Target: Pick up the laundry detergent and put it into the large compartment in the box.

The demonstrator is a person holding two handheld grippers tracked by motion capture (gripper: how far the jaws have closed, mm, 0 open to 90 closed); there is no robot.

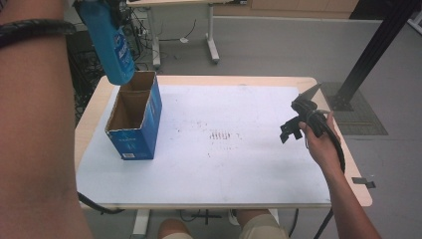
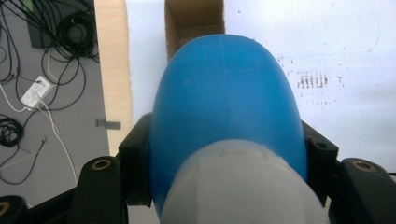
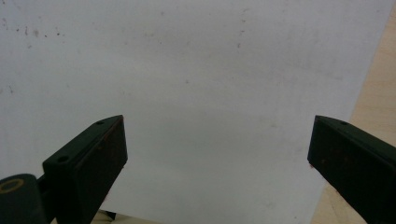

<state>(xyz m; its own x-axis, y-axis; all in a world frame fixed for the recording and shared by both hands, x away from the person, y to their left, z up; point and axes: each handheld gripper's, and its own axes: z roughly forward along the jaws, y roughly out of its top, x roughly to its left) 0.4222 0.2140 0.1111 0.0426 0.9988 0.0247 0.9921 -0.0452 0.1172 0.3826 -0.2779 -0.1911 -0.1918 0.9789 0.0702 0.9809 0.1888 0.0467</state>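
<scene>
The bottle (image 2: 224, 107) was smooth blue plastic with a faint sheen, its cap (image 2: 243, 186) matt white plastic. The box (image 1: 134, 119) was printed blue cardboard, raw brown inside. The bench (image 1: 338, 149) showed pale wood under a matt white sheet (image 1: 239, 149), lightly stained. Jaws were matt black plastic.

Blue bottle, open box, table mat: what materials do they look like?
Blue bottle: probably plastic, smooth with a soft sheen and a faint mould seam. Open box: cardboard, raw brown inside, printed blue outside. Table mat: thin white sheet, matte and speckled with marks; paper or plastic, can't tell.
</scene>
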